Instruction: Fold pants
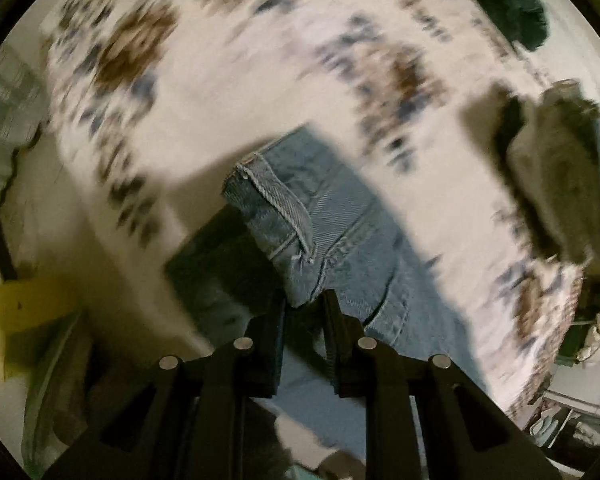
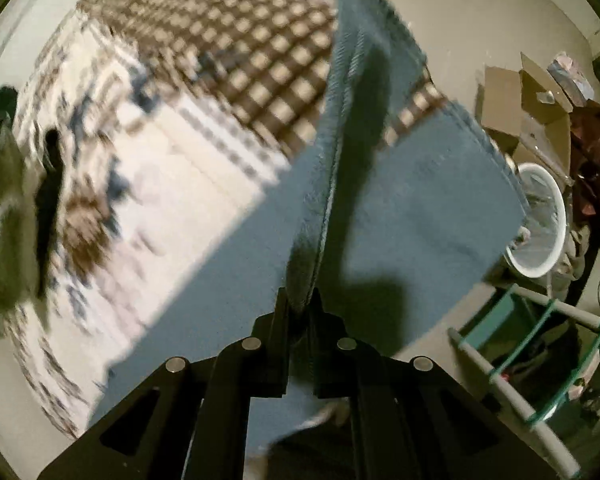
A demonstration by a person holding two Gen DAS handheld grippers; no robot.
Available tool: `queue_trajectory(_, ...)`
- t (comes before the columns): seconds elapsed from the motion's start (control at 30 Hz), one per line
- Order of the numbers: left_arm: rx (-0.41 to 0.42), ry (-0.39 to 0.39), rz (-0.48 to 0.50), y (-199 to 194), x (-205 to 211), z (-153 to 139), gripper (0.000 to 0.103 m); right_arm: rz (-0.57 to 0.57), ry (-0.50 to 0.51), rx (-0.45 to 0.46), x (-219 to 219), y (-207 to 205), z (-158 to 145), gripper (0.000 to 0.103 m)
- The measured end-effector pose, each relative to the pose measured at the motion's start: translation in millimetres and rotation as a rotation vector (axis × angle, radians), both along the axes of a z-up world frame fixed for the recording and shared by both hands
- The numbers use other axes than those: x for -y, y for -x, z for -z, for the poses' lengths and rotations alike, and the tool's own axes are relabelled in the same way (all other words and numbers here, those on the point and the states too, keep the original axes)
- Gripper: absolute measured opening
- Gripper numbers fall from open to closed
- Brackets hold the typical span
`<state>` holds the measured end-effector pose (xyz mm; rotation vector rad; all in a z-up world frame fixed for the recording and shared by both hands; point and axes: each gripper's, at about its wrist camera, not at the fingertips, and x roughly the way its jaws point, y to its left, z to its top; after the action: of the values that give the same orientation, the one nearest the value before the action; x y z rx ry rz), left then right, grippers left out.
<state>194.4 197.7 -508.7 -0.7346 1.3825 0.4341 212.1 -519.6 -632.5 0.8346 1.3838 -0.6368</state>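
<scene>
Both my grippers point steeply down over a bed spread with a patterned bedsheet (image 1: 204, 92). My left gripper (image 1: 305, 300) is clamped on a thick denim corner of the pants (image 1: 284, 216), the stitched hem and seam bunched just beyond the tips, the rest of the light-blue cloth hanging below onto the sheet. My right gripper (image 2: 299, 300) is closed tight on a folded edge of the same pants (image 2: 420, 184), whose leg runs up and away from the tips, draped over the bed's near right side. A white bin (image 2: 540, 216) stands on the floor to the right.
</scene>
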Motion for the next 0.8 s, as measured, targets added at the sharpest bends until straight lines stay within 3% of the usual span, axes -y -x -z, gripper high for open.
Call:
queue_trajectory(0.13, -0.094, -0.002, -0.017, 35.7, -4.3, 60.4, 0.014, -0.033, -0.012, -0.055, -5.7, 27.9, 44.1, 0.008)
queue_trajectory(0.23, -0.08, -0.002, -0.055, 42.5, -10.5, 75.9, 0.014, -0.024, -0.024, -0.072, -5.5, 44.5, 67.8, 0.008)
queue_trajectory(0.3, -0.053, 0.007, -0.084, 41.5, -13.9, 76.6, 0.015, 0.005, -0.061, -0.059, -3.1, 52.8, 77.2, 0.018)
queue_trajectory(0.33, -0.018, 0.029, -0.09, 40.0, -14.6, 75.5, 0.015, 0.022, -0.078, -0.045, -2.8, 56.1, 79.9, 0.03)
queue_trajectory(0.43, 0.027, 0.095, -0.089, 30.9, -12.7, 75.7, 0.016, 0.065, -0.089, 0.01, -4.2, 65.3, 80.3, 0.044)
queue_trajectory(0.5, 0.028, 0.099, -0.074, 25.0, -9.9, 78.1, 0.018, 0.088, -0.112, 0.025, -5.1, 69.4, 83.8, 0.051)
queue_trajectory(0.57, 0.027, 0.107, -0.055, 19.4, -7.1, 84.8, 0.03, 0.12, -0.155, 0.037, -9.8, 73.1, 91.9, 0.051)
queue_trajectory(0.77, 0.048, 0.112, -0.08, 17.3, -11.5, 99.3, 0.03, 0.182, -0.176, 0.071, -26.3, 71.2, 110.9, 0.051)
queue_trajectory(0.8, 0.053, 0.105, -0.086, 15.3, -13.8, 99.2, 0.03, 0.191, -0.165, 0.081, -28.1, 69.0, 109.8, 0.042)
